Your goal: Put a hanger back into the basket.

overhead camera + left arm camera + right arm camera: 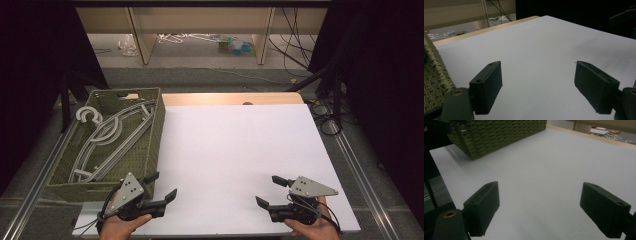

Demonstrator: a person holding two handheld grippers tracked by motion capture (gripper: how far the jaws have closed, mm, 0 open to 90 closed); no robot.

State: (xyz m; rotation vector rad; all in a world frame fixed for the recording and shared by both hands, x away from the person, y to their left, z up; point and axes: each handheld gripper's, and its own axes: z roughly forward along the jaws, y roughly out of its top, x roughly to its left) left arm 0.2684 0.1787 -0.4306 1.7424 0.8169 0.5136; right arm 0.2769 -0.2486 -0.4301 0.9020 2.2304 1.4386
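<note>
Two grippers in my hands, left gripper (164, 186) jaws spread wide just beside the green basket (150, 150), white hangers (107, 135) inside it, right gripper (270, 192) gaping too, well apart, white table (230, 145) beneath.

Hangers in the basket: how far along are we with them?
Nothing looks done yet: the white hangers all lie in the green woven basket at the table's left. Nothing is in hand; the left tongs and right tongs are open above the bare white tabletop. Any reaching and handling of the hangers remains.
</note>
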